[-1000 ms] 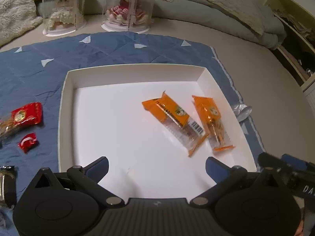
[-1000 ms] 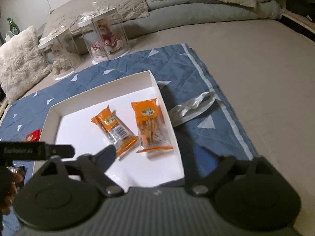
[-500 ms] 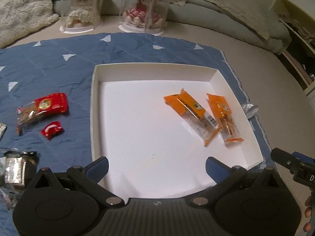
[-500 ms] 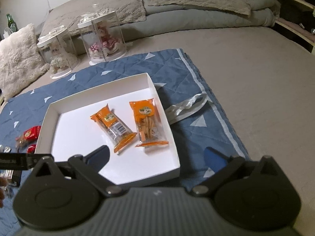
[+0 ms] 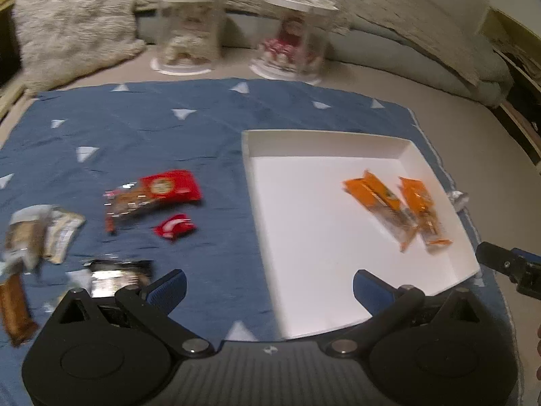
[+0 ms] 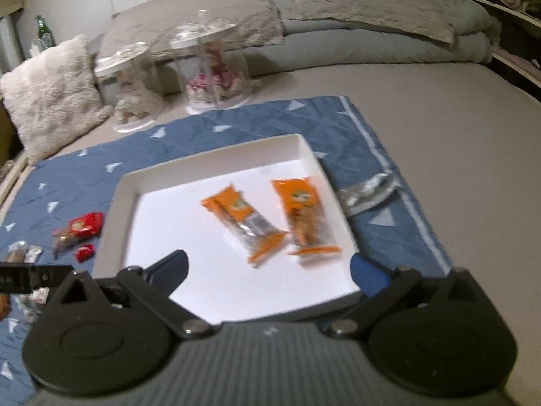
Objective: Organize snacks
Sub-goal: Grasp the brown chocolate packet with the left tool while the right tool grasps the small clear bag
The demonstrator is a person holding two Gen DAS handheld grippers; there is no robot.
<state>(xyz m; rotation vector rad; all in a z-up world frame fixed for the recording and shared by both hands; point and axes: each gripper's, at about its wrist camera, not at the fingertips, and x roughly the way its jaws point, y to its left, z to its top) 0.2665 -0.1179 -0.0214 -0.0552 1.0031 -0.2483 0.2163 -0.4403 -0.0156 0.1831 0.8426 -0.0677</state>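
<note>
A white tray lies on a blue quilted mat and holds two orange snack packs, side by side at its right. It shows in the right wrist view with the packs too. Left of the tray lie a red pack, a small red candy, silver wrappers, a dark pack and a brown bar. My left gripper is open and empty over the tray's left edge. My right gripper is open and empty above the tray's front.
Two clear display jars with dolls stand behind the mat, with a fluffy pillow to their left. A silver wrapper lies on the mat right of the tray. Bedding rises at the back. Shelving edges the far right.
My left gripper has swung left, so the tray slid to the right of its view and the loose snacks came into sight. My right gripper has drawn back a little.
</note>
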